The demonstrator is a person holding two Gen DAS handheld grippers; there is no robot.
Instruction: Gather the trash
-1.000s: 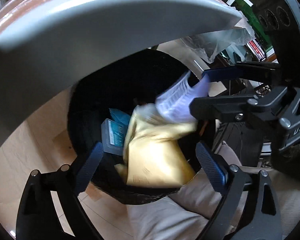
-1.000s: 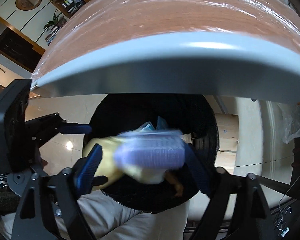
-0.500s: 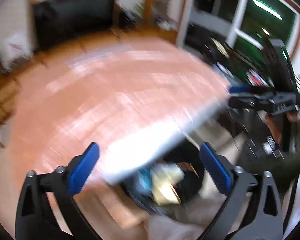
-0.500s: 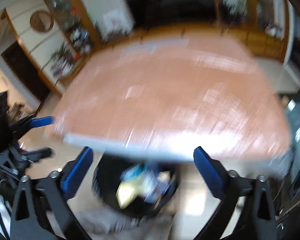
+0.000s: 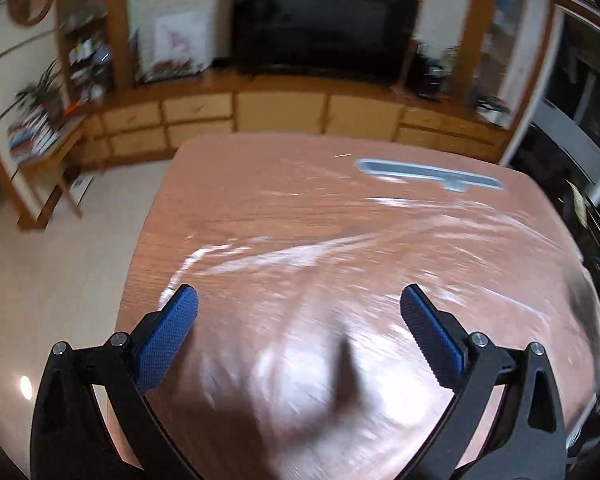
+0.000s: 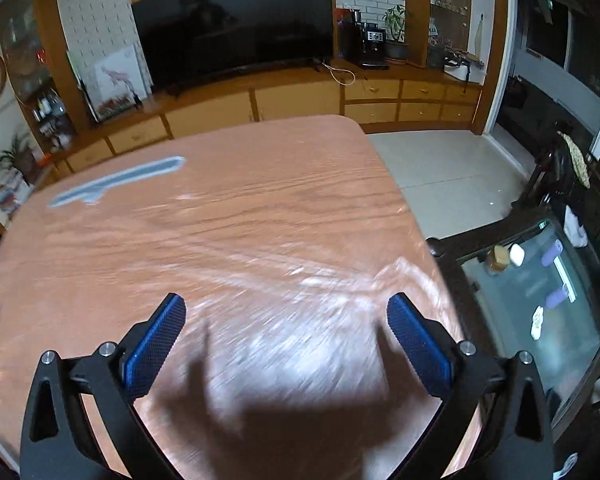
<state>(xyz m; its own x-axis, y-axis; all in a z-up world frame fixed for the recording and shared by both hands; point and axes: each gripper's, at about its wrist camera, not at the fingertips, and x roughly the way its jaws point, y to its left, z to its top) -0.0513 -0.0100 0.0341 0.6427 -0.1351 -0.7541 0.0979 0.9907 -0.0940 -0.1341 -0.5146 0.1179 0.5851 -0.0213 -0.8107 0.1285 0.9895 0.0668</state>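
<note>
My left gripper (image 5: 300,332) is open and empty above the near part of a reddish wooden table (image 5: 260,220). My right gripper (image 6: 286,332) is also open and empty above the same table (image 6: 260,208). A flat grey strip (image 5: 428,174) lies on the far part of the tabletop; it also shows in the right wrist view (image 6: 116,180). No trash and no bin are in view. The near tabletop is blurred by motion and carries the grippers' shadows.
A wooden cabinet with a dark TV (image 6: 232,28) runs along the far wall. A dark glass side table (image 6: 540,292) with small items stands right of the table. A shelf with books (image 5: 36,136) stands at the left. Tiled floor surrounds the table.
Both grippers have risen from the black bin under the table edge to above the tabletop. The bottle fell into the bin; bin and trash have dropped out of view.
</note>
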